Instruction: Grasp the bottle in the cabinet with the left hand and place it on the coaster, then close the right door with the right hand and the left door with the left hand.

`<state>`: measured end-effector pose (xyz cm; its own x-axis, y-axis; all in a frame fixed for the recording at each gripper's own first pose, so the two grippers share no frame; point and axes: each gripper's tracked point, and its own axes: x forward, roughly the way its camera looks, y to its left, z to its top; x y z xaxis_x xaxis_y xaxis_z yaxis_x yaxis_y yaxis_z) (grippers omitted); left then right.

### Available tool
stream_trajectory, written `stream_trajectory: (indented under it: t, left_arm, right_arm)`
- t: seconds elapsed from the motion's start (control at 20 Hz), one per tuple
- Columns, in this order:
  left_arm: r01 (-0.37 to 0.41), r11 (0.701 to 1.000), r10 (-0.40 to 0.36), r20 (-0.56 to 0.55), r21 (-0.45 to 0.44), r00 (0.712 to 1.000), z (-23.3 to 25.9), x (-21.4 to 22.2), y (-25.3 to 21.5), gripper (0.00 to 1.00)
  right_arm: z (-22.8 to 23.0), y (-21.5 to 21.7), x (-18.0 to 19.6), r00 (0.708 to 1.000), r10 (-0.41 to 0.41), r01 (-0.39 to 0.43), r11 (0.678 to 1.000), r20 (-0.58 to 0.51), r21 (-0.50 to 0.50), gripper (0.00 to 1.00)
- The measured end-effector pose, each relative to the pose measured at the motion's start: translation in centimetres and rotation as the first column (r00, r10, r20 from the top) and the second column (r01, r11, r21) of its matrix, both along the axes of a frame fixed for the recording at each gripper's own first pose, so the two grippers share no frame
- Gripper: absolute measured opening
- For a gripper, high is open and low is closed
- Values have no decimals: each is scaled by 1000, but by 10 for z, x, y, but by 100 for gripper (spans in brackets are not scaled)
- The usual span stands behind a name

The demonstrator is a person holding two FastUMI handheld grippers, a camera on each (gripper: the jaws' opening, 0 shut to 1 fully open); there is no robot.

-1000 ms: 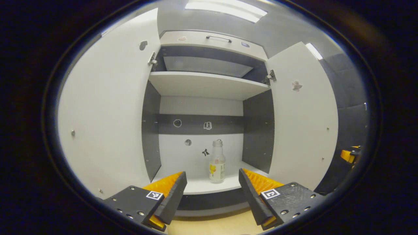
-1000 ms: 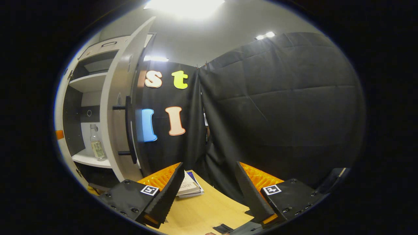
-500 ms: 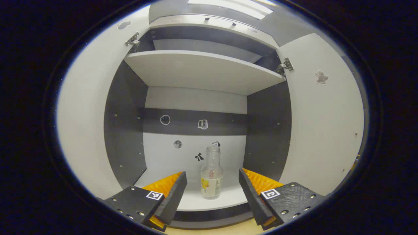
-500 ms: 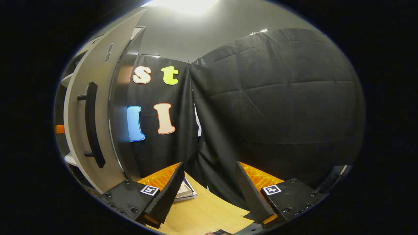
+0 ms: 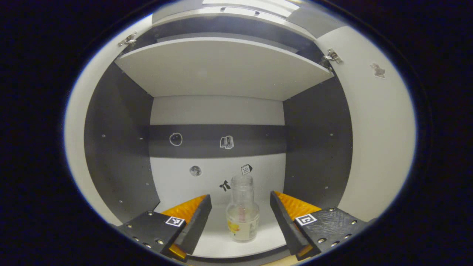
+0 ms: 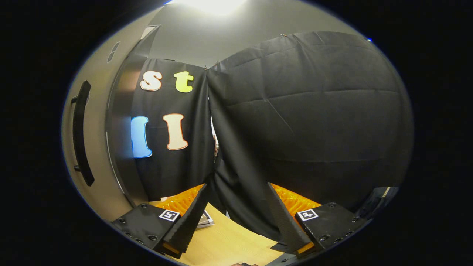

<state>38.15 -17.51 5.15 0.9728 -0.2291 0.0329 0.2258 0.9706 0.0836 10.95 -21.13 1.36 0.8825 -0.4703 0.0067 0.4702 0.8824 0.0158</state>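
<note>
Since the earlier frame, cabinet (image 5: 218, 111) interior has drawn nearer. Right door (image 6: 92, 147), with its handle (image 6: 79, 133), stands at frame left in the right gripper view. Left gripper (image 5: 241, 214) jaws wide, bottle (image 5: 242, 210) upright on the shelf (image 5: 221, 244) between them, untouched. Right gripper (image 6: 236, 218) jaws wide, empty, over the surface (image 6: 229, 244).

We are looking along the left gripper (image 5: 240, 218) and seeing two wedge-shaped fingers (image 5: 196, 218) with ribbed inner faces, each one widening back into a flat, textured plate. Each plate is carrying a small square black-and-white marker (image 5: 174, 221) near its front corner and a row of round screws (image 5: 155, 241) along its outer edge. We are seeing the same build on the right gripper (image 6: 236, 218): two tapering fingers (image 6: 284, 218) with finely toothed edges, a square marker (image 6: 308, 214) on each plate, and screws (image 6: 147, 237) dotting the rims.
</note>
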Motion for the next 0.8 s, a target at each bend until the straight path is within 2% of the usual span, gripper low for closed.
stream_trajectory:
  t: [0.05, 0.1, 0.2, 0.25, 0.3, 0.4, 0.45, 0.5, 0.6, 0.65, 0.8]
  left_arm:
    - [5, 1000, -5, 1, 3, 1000, -1, 7, -3, 92]
    - [11, 1000, -11, 1, 9, 1000, -2, 13, -6, 92]
    - [10, 999, -10, -4, 33, 1000, -6, 25, -9, 92]
    - [8, 999, -8, -1, 50, 1000, -7, 31, -11, 92]
    - [0, 998, 0, -3, 63, 1000, -8, 36, -13, 92]
    - [-1, 997, 1, -3, 76, 1000, -10, 45, -17, 92]
    - [7, 997, -6, -12, 76, 1000, -14, 49, -20, 84]
    - [-3, 997, 4, -11, 79, 1000, -14, 51, -20, 98]
    - [-1, 994, 3, -16, 106, 1000, -16, 56, -21, 64]
    - [4, 994, -3, -9, 113, 1000, -15, 58, -23, 64]
    - [11, 997, -11, -9, 79, 1000, -14, 61, -24, 56]
  right_arm:
    - [-1, -2, 0, 1000, -9, 9, 1000, 0, -1, 96]
    - [0, -4, 0, 1000, -16, 16, 1000, 1, -3, 100]
    - [0, -6, 3, 1000, -24, 24, 1000, 0, -5, 100]
    - [-1, -8, 5, 1000, -28, 28, 1000, -3, -7, 96]
    - [-2, -9, 6, 999, -33, 33, 999, -5, -7, 100]
    - [-2, -13, 10, 999, -47, 47, 999, -2, -5, 100]
    - [-2, -13, 12, 999, -48, 48, 999, 2, 0, 99]
    - [-1, -13, 15, 999, -49, 49, 999, 5, 3, 99]
    - [-4, -14, 20, 999, -52, 52, 999, 1, 0, 100]
    - [-5, -15, 20, 999, -53, 53, 999, -2, -4, 96]
    - [-7, -13, 23, 999, -49, 49, 999, -9, 1, 96]
